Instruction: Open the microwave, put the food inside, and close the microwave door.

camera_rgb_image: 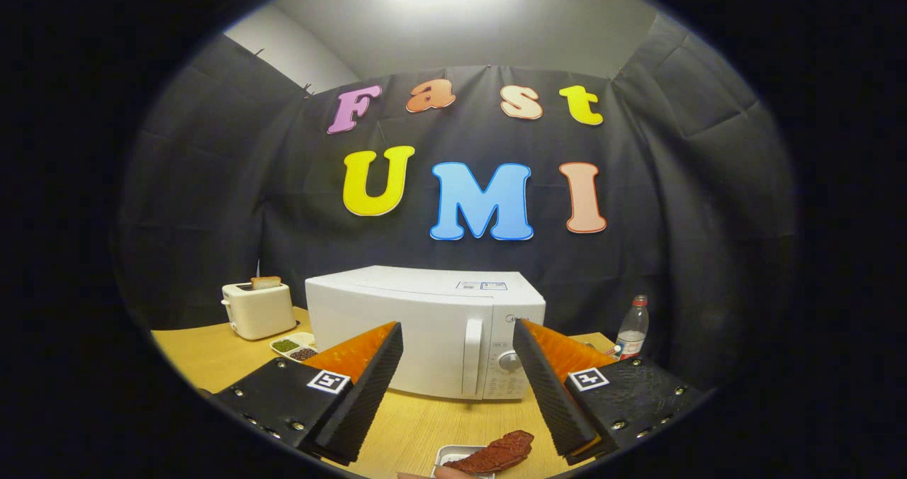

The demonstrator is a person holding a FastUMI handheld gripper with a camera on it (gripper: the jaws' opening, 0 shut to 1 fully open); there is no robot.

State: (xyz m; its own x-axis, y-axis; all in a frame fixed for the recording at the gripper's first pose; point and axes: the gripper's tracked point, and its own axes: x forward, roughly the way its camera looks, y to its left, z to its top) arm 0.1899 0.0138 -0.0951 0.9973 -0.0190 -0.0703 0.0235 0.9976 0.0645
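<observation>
Two fingers of the gripper (pixel 457 369) stand wide apart and hold nothing; we see bare table (pixel 425 422) between them. We take the white microwave (pixel 425 330) as landmark: its door is closed, its handle and dial facing the fingers. Nearer than the microwave, between the fingers, the food (pixel 499 452), a dark reddish piece, lies on a small white tray (pixel 448 456). Left of the microwave stands a toaster (pixel 257 310) with bread, a divided dish (pixel 294 346) beside it. Right of the microwave stands a bottle (pixel 633 329).
</observation>
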